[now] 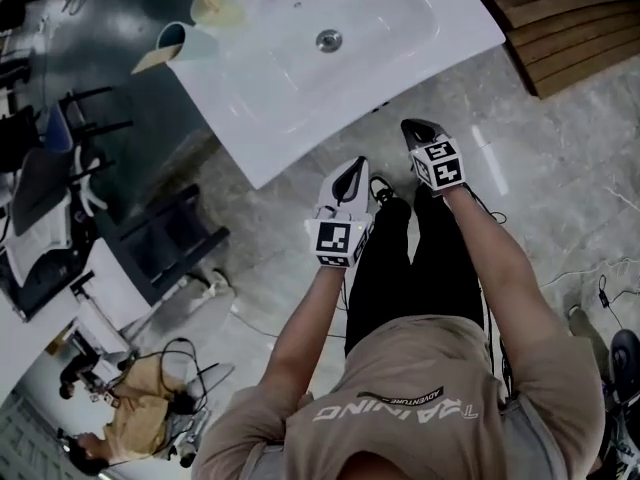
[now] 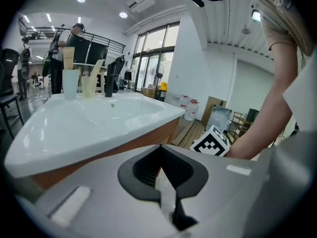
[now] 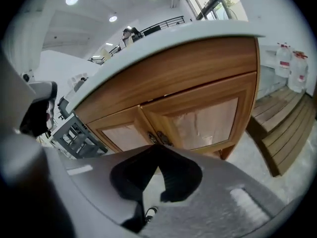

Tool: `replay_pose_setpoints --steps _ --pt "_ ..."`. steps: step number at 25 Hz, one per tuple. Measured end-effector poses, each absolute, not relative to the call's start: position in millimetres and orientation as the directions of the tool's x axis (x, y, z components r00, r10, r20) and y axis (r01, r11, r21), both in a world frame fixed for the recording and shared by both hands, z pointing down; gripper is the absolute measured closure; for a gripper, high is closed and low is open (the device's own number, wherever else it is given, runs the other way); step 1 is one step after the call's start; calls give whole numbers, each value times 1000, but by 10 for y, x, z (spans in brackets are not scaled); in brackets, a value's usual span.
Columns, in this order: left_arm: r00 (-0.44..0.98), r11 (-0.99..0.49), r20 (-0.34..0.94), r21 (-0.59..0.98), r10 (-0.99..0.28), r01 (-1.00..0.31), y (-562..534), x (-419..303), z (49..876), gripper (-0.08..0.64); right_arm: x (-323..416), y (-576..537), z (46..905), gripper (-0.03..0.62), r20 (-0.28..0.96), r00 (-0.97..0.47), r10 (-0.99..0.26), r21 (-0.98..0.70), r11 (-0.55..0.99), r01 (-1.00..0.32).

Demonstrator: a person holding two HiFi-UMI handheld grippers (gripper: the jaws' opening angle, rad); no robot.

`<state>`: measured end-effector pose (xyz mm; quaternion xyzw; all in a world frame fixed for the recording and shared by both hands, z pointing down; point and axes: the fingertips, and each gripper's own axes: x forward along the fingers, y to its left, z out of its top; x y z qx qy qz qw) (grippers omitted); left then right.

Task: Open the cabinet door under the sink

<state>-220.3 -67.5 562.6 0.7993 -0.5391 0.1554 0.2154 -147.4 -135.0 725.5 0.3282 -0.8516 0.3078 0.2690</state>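
Item 1. My left hand-held gripper (image 1: 353, 171) has its jaws together, tips meeting, with nothing between them. It sits in front of the white sink (image 2: 74, 133), about level with the rim and clear of it.

Item 2. My right hand-held gripper (image 1: 416, 130) is also closed and empty. It is held just beside the left one, above the grey floor (image 1: 560, 188), pointing at the cabinet front.

Item 3. The cabinet doors (image 3: 208, 120) are directly under the sink. There are 2 of them, wooden with pale panels, and both are shut. They meet at the middle, where 2 dark handles (image 3: 158, 139) sit side by side just past my right jaw tips. No contact is visible.

Item 4. 2 cups (image 2: 79, 83) stand at the sink's far edge. A slatted wooden platform (image 3: 282, 128) lies on the floor beside the cabinet.
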Motion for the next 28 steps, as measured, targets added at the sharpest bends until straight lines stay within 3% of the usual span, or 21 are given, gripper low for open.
replay_pose_setpoints --steps 6,12,28 --pt "364 -313 502 187 -784 -931 -688 -2075 6065 543 -1676 -1558 7772 534 717 -605 -346 -270 663 -698" --pt "332 -275 495 186 -803 -943 -777 -2198 6230 543 -1899 -1704 8093 489 719 -603 -346 -294 634 -715" --pt "330 -258 568 206 -754 -944 -414 -2370 6560 541 -1968 -1816 8184 489 672 -585 -454 -190 657 -729"
